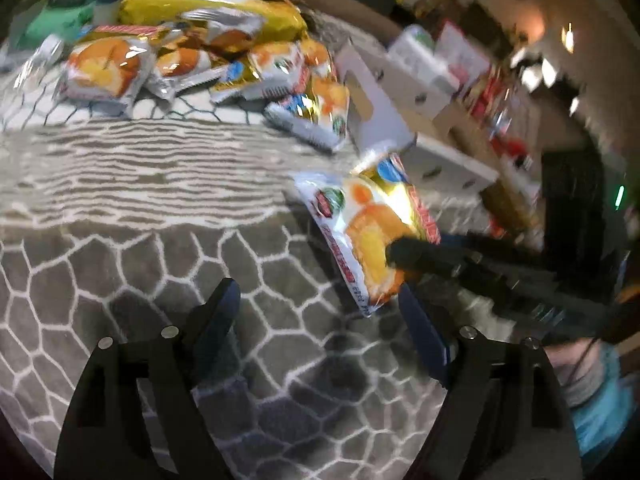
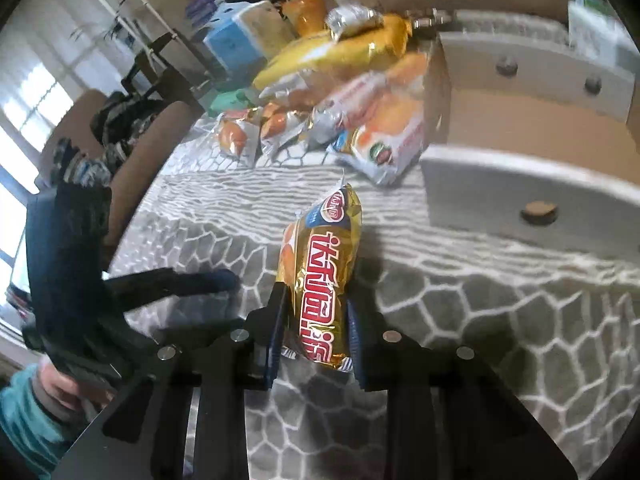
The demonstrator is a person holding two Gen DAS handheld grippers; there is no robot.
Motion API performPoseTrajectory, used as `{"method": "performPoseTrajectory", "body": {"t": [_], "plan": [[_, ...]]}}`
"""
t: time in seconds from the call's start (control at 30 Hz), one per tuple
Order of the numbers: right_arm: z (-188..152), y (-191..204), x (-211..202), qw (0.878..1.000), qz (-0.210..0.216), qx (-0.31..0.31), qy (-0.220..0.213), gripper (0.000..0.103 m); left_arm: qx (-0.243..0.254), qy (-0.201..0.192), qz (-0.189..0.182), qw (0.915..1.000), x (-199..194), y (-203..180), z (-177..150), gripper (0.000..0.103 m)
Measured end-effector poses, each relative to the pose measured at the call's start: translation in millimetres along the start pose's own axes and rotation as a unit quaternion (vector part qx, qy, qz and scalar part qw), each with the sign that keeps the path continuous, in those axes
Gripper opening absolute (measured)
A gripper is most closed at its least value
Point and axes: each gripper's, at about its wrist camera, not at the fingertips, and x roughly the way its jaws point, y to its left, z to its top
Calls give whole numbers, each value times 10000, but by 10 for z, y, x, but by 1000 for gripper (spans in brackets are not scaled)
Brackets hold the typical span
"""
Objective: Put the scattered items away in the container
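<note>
The right tongs (image 2: 316,320) are pinching a snack cake packet (image 2: 322,280) by its lower half, one finger pressed on each side, so the packet stands nearly upright between them and sticks out ahead of the tips. It is gold foil with big red lettering down its side and a blue and red badge near the top. In the left wrist view the same packet (image 1: 368,240) shows its white face with a picture of an orange cake, held up off the patterned rug (image 1: 160,240) by the dark right tongs (image 1: 404,258) reaching in from the right.

The left tongs (image 1: 320,312) are spread wide and hold nothing; the rug shows between the two fingers. The held packet hangs just ahead of the right-hand finger; whether it touches that finger cannot be told. In the right wrist view the left tongs (image 2: 224,280) lie low at the left of the packet, apart from it.

Ahead and to the right of the right tongs stands a cardboard box (image 2: 532,128) with white flaps folded out; what lies inside cannot be seen. From the left tongs the box (image 1: 400,92) is far ahead and to the right, beyond the held packet.

Straight ahead of both tongs, beside the box, lies a pile of snack packets (image 1: 192,60) of the same kind, white and silver wrappers with orange cake pictures. A large yellow bag (image 1: 212,8) lies behind the pile. The nearest loose packet (image 2: 380,148) rests against the box's near corner.
</note>
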Motion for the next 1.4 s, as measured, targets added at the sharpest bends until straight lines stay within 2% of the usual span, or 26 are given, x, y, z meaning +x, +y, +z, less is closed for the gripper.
{"method": "performPoseTrajectory", "body": {"t": [0.07,0.17,0.33,0.43,0.53,0.67,0.8,0.9,0.97,1.13,1.2,1.27,1.4], "plan": [[-14,72,-18,9989,-353,-320,-19,28,-333,-160,-277,9989,-84,109,54,83],[-45,195,-6,9948,-683,-750,-14,28,-482,-223,-352,9980,-137,149,152,83],[-64,218,45,9949,-634,-780,42,28,-330,-591,262,9974,-319,197,294,85],[-41,166,40,9979,-250,-587,114,28,-416,-368,134,9984,-285,277,295,85],[-71,248,44,9947,-554,-859,109,28,-445,-315,41,9985,-222,231,255,85],[-116,394,61,9887,-777,-1283,60,28,-544,-265,-465,9971,-203,87,285,85],[-166,527,88,9803,-992,-1709,-12,29,-307,-142,-366,9988,-202,-148,456,85],[-241,663,107,9663,-1386,-2166,-135,29,-436,132,-242,9987,-133,-196,535,89],[-333,796,140,9503,-1700,-2599,-218,29,-466,260,-159,9984,-103,-226,536,93],[-547,1100,240,9117,-2187,-3458,-372,29,-419,641,174,9969,39,-266,525,93],[-601,1163,280,9013,-2315,-3640,-400,29,-418,788,216,9958,95,-256,493,86],[-638,1196,298,8929,-2408,-3781,-424,29,-445,914,274,9944,147,-235,457,61],[-629,1171,287,8937,-2441,-3740,-426,31,-437,986,346,9936,198,-218,392,59]]}}
